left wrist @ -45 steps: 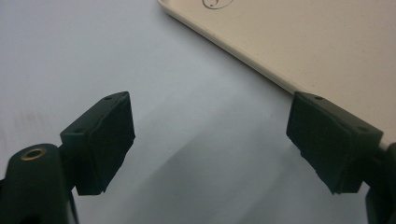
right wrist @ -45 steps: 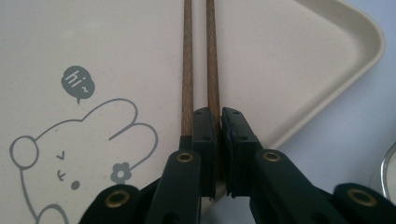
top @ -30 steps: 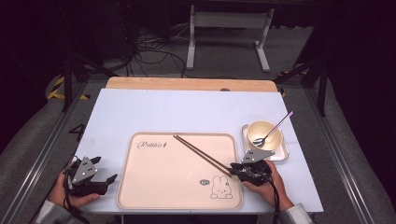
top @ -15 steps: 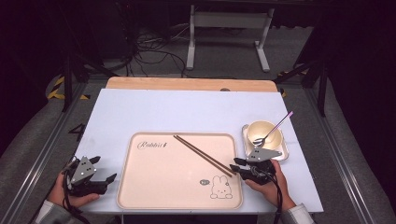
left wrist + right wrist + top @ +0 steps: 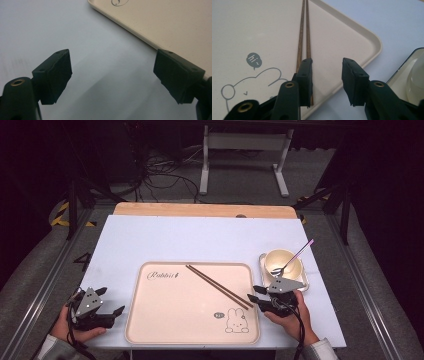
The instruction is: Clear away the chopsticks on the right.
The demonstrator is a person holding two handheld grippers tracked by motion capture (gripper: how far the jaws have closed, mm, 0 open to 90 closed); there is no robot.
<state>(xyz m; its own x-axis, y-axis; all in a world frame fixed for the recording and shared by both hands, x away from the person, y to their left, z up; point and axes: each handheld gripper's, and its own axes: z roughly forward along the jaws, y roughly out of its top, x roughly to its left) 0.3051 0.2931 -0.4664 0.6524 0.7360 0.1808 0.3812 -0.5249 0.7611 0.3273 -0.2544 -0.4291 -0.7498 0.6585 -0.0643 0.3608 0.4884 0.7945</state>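
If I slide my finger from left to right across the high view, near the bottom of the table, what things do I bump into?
Left gripper → cream tray with the rabbit drawing → chopsticks lying on the tray → right gripper, its jaws just opened with nothing between them → bowl with the spoon in it.

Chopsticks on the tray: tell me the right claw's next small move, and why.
Probably pull the right claw straight back, away from the tray. Its jaws have just been opening and nothing sits between them; the chopsticks lie flat on the tray beside one jaw, so they look set down.
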